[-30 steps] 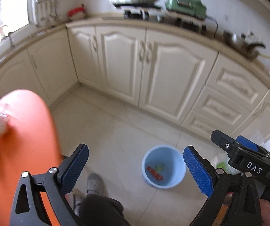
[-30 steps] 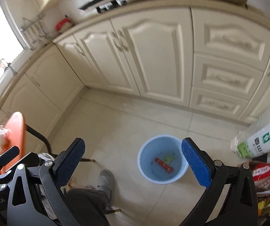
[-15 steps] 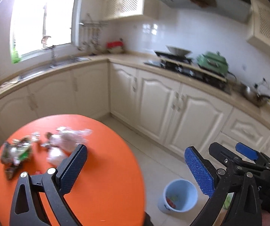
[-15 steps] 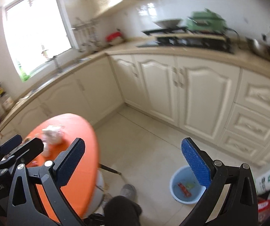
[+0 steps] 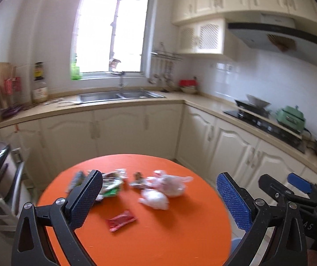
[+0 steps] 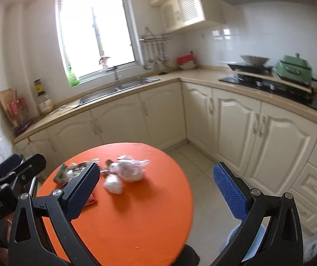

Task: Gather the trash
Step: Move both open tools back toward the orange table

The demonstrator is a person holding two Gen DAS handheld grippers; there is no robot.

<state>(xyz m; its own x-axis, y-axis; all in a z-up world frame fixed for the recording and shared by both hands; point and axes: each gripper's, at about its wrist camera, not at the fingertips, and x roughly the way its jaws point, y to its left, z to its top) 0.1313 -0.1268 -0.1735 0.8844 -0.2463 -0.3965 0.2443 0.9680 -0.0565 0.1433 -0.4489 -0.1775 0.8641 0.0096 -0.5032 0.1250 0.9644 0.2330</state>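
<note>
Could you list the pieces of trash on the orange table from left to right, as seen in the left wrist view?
Green and silver wrappers → red wrapper → small dark wrapper → white crumpled bag → clear plastic bag, all on the orange table.

White lettering reading "GenRobot.AI" runs along the black body of the left gripper [image 6: 12,173] where it shows at the lower left of the right wrist view. In the left wrist view, the black body of the right gripper [image 5: 295,188] carries pale letters at the lower right, of which only "AS" can be made out. Labels on the counter bottles are too blurred to read.
</note>
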